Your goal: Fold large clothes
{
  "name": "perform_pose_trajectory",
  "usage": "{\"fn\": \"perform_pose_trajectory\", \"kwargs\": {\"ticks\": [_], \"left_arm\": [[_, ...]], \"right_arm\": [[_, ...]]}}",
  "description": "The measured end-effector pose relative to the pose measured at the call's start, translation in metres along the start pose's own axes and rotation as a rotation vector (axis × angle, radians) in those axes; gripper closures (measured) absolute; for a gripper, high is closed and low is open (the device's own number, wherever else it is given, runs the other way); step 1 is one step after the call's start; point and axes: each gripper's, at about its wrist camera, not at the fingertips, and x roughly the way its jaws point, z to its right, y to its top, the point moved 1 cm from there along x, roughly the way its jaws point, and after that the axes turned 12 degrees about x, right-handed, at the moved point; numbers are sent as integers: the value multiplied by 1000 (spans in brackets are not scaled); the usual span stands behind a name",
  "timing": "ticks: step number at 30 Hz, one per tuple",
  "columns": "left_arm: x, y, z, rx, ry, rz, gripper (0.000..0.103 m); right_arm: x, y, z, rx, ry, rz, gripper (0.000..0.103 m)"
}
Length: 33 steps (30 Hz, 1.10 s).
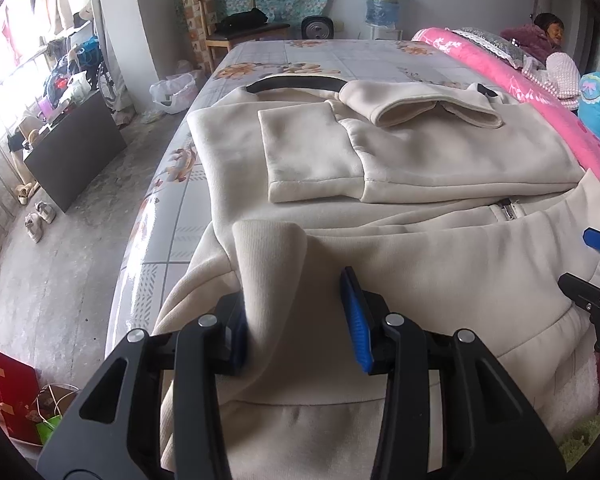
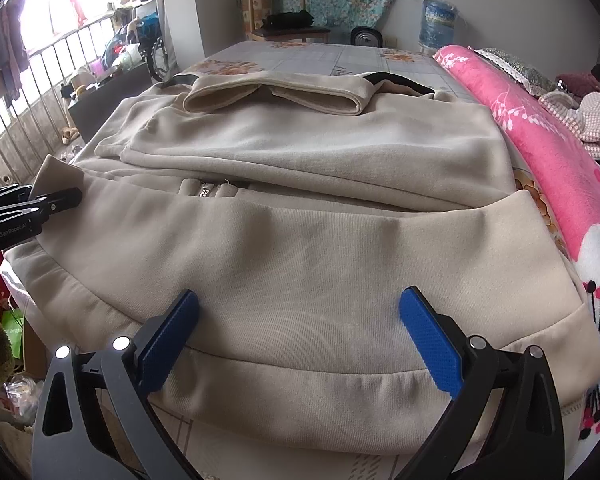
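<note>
A large cream zip-up sweatshirt [image 1: 440, 152] lies on the bed, sleeves folded across its back, its near hem folded up over the body. It fills the right wrist view [image 2: 300, 248]. My left gripper [image 1: 296, 312] has its jaws apart, with a raised corner of the hem [image 1: 268, 264] standing between them against the left pad. It also shows at the left edge of the right wrist view [image 2: 52, 204]. My right gripper [image 2: 300, 332] is open and empty, just above the near hem band [image 2: 320, 396]. It shows at the right edge of the left wrist view [image 1: 596, 264].
The bed sheet [image 1: 332, 56] is grey with flowers. A pink quilt [image 2: 548, 148] runs along the right side, with a person [image 1: 548, 32] lying beyond it. A wooden chair [image 1: 228, 20], a water bottle [image 1: 382, 0] and a black cabinet [image 1: 76, 152] stand around the bed.
</note>
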Motion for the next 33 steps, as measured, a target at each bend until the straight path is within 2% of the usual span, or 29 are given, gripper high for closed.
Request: {"fn": "perform_pose_trajectory", "kwargs": {"ticks": [27, 30, 33], "left_arm": [[-1, 3, 6, 20, 48, -25, 62], [-1, 2, 6, 23, 49, -23, 62], [-1, 3, 6, 18, 52, -28, 62]], "right_arm": [[-1, -2, 0, 4, 10, 15, 5], [-7, -1, 9, 44, 74, 8, 5], [-21, 1, 34, 137, 196, 1, 5]]}}
